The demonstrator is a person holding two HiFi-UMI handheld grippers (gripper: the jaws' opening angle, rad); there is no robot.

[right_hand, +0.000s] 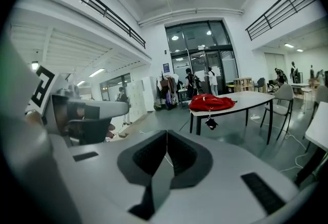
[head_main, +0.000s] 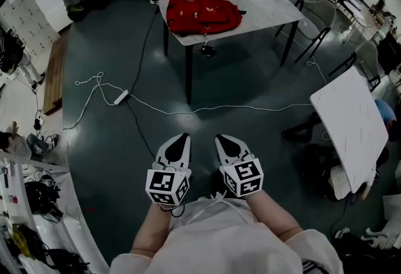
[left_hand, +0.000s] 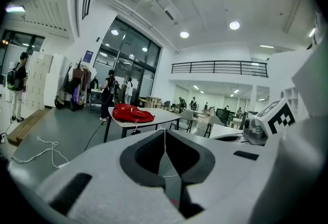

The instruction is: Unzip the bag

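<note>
Head view puts the red bag (head_main: pixel 202 14) on the white table (head_main: pixel 269 3), toward its left end. Left gripper (head_main: pixel 180 141) and right gripper (head_main: pixel 224 141) hang well short of the table, jaws pressed together, empty. Unzipping seems unstarted, though the zip is too small to read.

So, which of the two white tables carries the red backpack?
The far table, straight ahead: the red backpack lies on its left part. The nearer table at the right shows no bag.
</note>
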